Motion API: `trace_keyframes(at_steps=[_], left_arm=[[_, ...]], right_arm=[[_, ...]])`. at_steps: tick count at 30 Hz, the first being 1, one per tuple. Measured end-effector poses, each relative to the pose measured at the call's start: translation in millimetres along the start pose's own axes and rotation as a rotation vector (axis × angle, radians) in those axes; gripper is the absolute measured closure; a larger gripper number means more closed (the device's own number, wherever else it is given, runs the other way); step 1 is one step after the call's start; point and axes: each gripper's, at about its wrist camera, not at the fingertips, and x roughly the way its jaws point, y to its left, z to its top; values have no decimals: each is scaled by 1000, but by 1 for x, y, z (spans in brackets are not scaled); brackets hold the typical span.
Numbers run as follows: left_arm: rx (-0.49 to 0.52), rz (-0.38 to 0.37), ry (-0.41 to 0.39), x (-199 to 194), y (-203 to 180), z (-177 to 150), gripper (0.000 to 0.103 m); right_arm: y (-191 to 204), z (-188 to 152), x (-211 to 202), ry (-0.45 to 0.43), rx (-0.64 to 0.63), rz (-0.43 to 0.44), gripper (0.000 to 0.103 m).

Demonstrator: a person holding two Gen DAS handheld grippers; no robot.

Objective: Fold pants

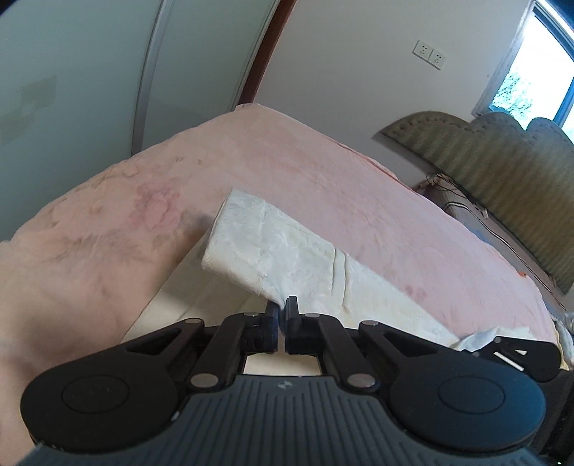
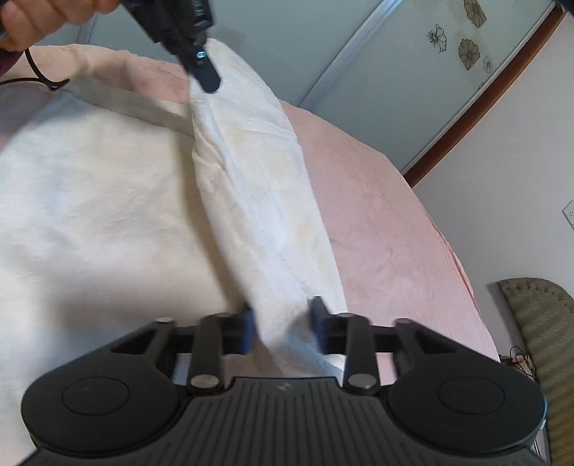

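White pants (image 1: 287, 251) lie on a pink bedspread (image 1: 125, 215), with one leg lifted off it. My left gripper (image 1: 282, 306) is shut on the edge of the lifted leg. In the right wrist view the same leg (image 2: 258, 172) runs as a raised band from the left gripper (image 2: 201, 71) at the top down to my right gripper (image 2: 283, 322). The right jaws stand apart with the cloth between them, blurred. The rest of the pants (image 2: 89, 197) lies flat to the left.
The pink bedspread (image 2: 376, 215) covers the bed. A green padded headboard (image 1: 484, 161) and cables stand past the bed's right edge. Wardrobe doors (image 1: 89, 71) are behind. A person's hand (image 2: 46, 18) holds the left gripper.
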Motion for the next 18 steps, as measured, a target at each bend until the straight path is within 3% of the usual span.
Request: trace_keyframes(at_steps=[4, 10, 15, 18], left_arm=[[-15, 1, 59, -22, 26, -28, 100], [-46, 50, 91, -37, 55, -52, 100], [-5, 79, 80, -38, 52, -58, 99], [-43, 81, 74, -37, 58, -63, 99]], right_arm=[[44, 4, -44, -1, -58, -18, 88], [100, 2, -82, -23, -30, 87, 88], [108, 3, -80, -13, 15, 92, 88], [111, 4, -84, -20, 56, 86, 88]])
